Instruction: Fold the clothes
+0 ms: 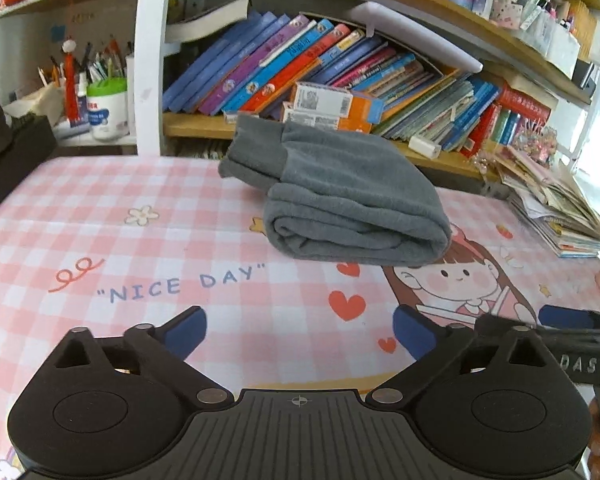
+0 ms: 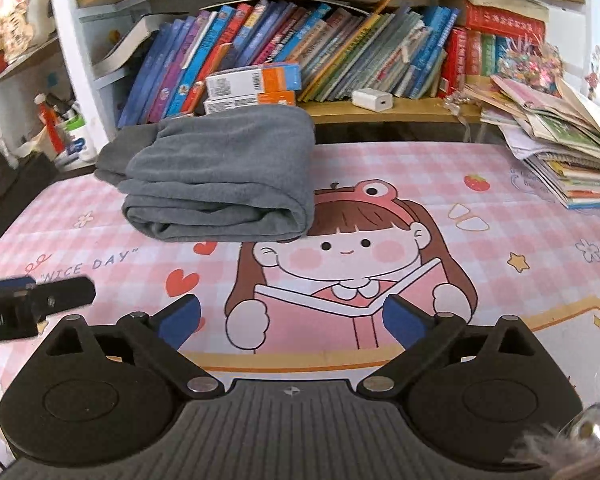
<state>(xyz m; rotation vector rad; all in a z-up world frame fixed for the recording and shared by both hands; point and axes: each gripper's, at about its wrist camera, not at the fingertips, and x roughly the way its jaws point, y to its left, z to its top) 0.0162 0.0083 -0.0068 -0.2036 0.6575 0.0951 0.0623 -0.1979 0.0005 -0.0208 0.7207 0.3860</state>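
A grey garment (image 1: 340, 196) lies folded in a thick bundle on the pink checked mat (image 1: 120, 220), toward the back near the bookshelf. It also shows in the right wrist view (image 2: 224, 176), left of centre. My left gripper (image 1: 300, 328) is open and empty, hovering over the mat in front of the bundle and apart from it. My right gripper (image 2: 294, 318) is open and empty over the cartoon girl print (image 2: 348, 256), also short of the garment. Each gripper shows at the edge of the other's view.
A bookshelf (image 1: 380, 72) full of books stands behind the mat. Orange and white boxes (image 2: 256, 84) sit just behind the garment. A stack of booklets (image 2: 560, 152) lies at the mat's right back corner. Pen holders and a white tub (image 1: 104, 112) are at the left.
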